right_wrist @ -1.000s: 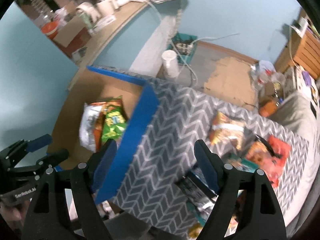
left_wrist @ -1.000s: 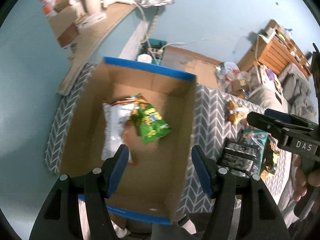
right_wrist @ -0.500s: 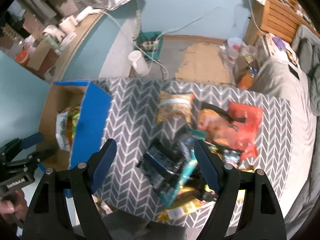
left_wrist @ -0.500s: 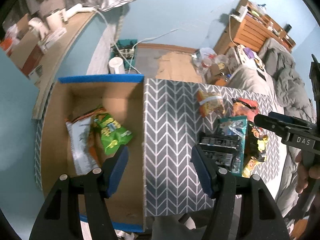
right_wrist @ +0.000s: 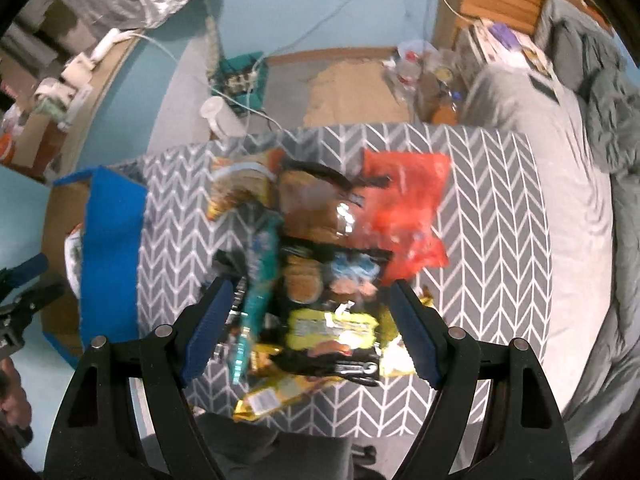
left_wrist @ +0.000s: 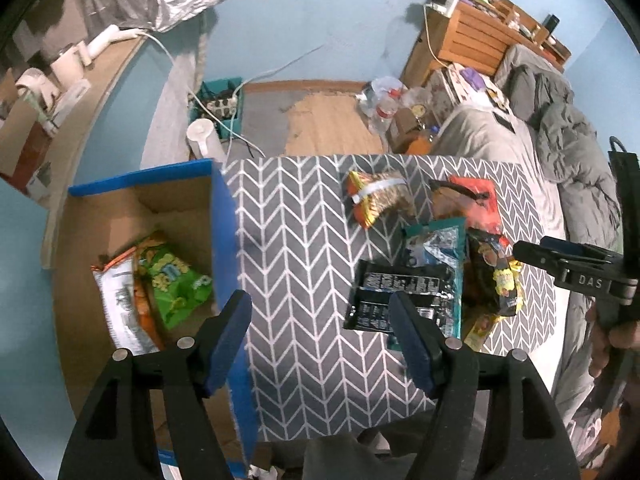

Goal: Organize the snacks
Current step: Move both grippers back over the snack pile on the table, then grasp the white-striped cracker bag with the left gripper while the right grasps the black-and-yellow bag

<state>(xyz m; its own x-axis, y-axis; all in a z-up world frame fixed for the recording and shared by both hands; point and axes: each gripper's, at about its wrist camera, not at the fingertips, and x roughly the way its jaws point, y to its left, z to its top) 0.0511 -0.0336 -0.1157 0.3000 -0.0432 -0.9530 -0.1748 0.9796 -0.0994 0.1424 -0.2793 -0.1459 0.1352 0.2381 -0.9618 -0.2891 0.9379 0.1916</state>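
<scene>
The left gripper (left_wrist: pixel 320 332), its jaws just widened and empty, is held over the chevron-covered bench (left_wrist: pixel 288 240), with the cardboard box (left_wrist: pixel 140 216) at its 9 o'clock. The right gripper (right_wrist: pixel 310 312) is spread, unloaded, above the snack pile (right_wrist: pixel 320 240); a green packet (left_wrist: pixel 176 284) is seen inside the box.

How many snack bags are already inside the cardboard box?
2 visible: a green snack bag lying over a white-and-orange snack bag, both on the floor of the blue-rimmed cardboard box. Others may be hidden.
</scene>
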